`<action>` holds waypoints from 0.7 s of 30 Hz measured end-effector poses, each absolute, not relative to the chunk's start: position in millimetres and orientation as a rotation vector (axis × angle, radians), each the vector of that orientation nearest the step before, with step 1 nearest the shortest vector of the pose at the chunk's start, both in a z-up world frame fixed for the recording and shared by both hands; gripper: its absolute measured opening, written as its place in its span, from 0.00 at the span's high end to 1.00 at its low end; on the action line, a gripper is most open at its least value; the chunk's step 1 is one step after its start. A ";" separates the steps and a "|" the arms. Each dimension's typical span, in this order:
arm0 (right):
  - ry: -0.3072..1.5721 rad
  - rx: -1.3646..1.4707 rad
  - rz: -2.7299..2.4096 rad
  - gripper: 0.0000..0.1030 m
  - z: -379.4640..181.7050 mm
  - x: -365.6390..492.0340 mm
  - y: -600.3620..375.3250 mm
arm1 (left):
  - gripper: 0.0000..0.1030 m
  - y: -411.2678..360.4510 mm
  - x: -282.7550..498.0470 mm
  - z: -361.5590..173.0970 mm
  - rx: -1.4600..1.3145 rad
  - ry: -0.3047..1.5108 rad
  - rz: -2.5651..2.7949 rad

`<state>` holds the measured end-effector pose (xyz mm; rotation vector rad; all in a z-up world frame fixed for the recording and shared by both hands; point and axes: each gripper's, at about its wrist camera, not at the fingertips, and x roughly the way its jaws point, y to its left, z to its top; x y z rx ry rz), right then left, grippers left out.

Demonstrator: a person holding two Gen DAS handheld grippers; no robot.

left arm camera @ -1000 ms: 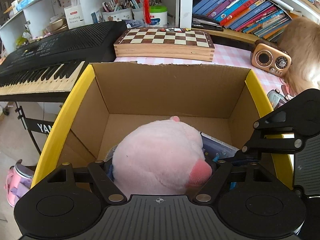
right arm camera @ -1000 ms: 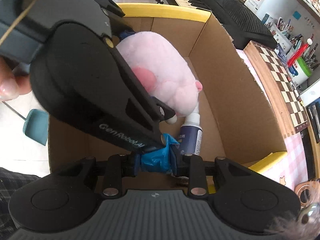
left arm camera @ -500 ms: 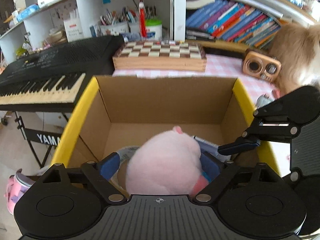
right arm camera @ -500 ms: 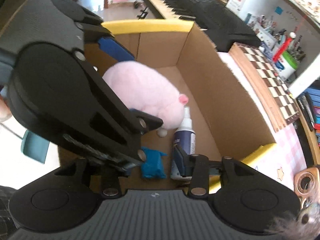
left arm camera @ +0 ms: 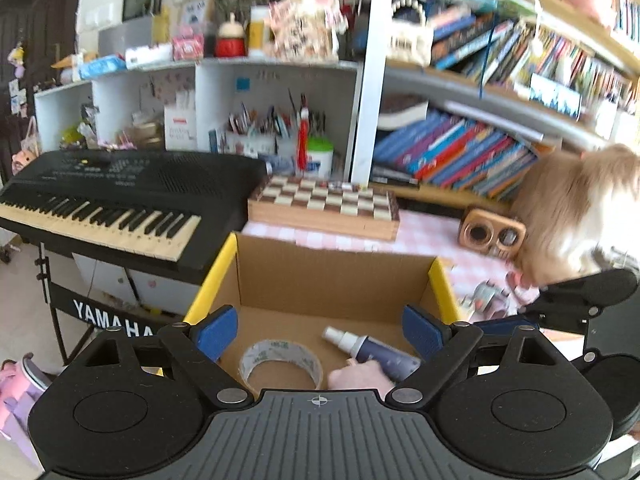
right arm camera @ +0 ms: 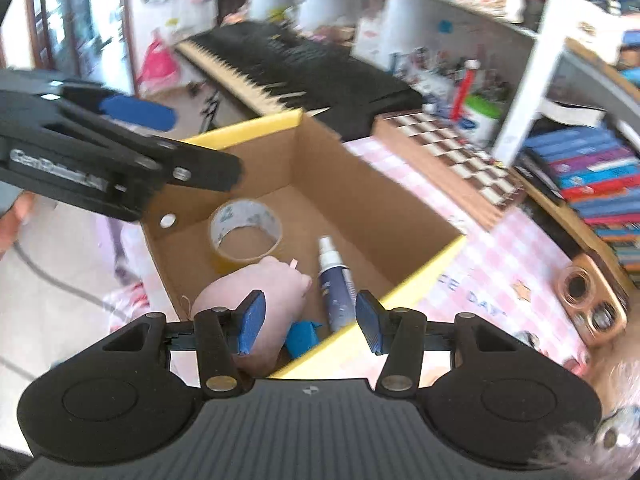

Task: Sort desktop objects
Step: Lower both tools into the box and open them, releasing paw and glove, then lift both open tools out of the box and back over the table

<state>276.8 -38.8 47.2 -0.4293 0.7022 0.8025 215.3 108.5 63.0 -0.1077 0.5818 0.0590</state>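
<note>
Holding both grippers above the cardboard box, yellow-edged flaps, sitting on the pink checked tablecloth next to the black keyboard. Chessboard box behind it on the cloth, small wooden radio off to the right, something furry and blurred near it, can't tell what. Inside the box: pink plush pig lying on the floor near the front wall, tape roll flat just beyond it, spray bottle lying beside the pig with its nozzle toward the far wall, crumpled blue item at the front, touching the pig. My left gripper has its jaws spread wide, they have just been opening, nothing between the pads, only the box floor seen below. My right gripper is about half spread, jaws also just been opening, blue pads clear of everything, pig and blue item seen below the gap, not pinched.
</note>
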 end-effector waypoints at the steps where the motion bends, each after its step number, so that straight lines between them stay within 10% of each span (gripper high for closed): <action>1: 0.696 -0.409 0.783 0.53 49.5 272.6 -42.8 | 0.11 108.1 210.6 65.4 -0.111 0.566 0.059; 21: 0.572 -0.078 0.393 0.47 60.7 158.0 -97.9 | 0.07 124.4 96.2 72.2 -0.252 0.415 0.158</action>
